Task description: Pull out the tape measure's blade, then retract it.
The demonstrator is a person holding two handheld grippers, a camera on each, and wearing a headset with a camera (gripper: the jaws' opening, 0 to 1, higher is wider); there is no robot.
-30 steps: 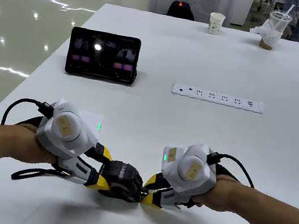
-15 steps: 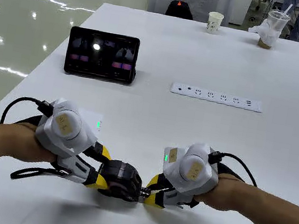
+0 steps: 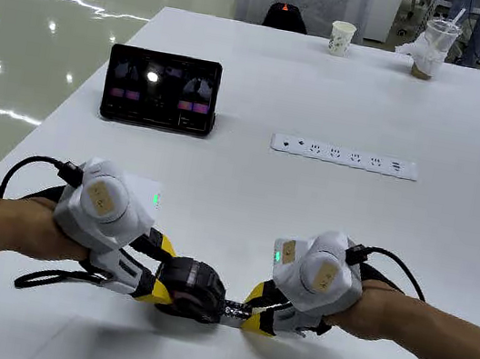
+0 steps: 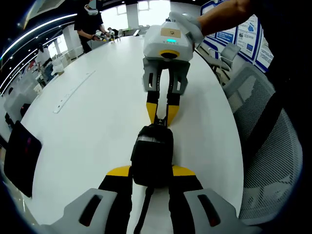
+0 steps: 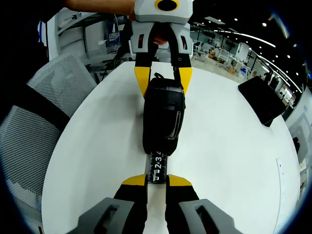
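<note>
My left hand-held gripper (image 4: 151, 171) clamps the tape measure (image 4: 152, 156) by its case. My right hand-held gripper (image 5: 157, 181) pinches the short exposed blade (image 5: 157, 165).

The head view looks forward and down from above the desk (image 3: 309, 209), seeing the left hand-held gripper (image 3: 167, 271) and right hand-held gripper (image 3: 248, 310) from behind. The left gripper view sits low over the desk, close behind the tape measure (image 4: 152, 156), and faces the right hand-held gripper just beyond it. The right gripper view looks back the opposite way. All three views share the tape measure, and a tablet (image 3: 162, 90) well beyond the left hand-held gripper.
</note>
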